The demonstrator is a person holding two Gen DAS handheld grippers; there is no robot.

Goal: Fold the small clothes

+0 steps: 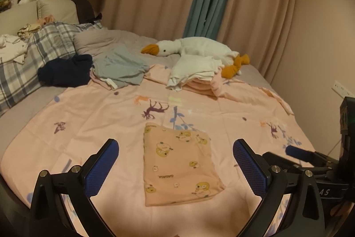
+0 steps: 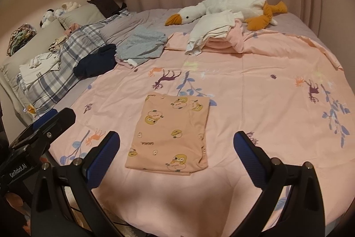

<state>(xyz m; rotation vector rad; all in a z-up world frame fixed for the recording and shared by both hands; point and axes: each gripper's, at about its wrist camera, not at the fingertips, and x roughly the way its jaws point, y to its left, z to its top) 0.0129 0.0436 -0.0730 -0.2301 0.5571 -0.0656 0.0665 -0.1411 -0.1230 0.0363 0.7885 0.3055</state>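
The peach duck-print cotton garment (image 1: 179,164) lay folded square on the bed; both claws (image 1: 175,168) (image 2: 176,158) gaped empty, unfolded clothes (image 2: 142,46) waiting at eleven o'clock.

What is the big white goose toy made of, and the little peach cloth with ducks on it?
The big white goose toy looks like fuzzy plush, matte and puffy. The folded peach duck-print cloth looks like thin soft knit, probably cotton; it lies flat and limp.
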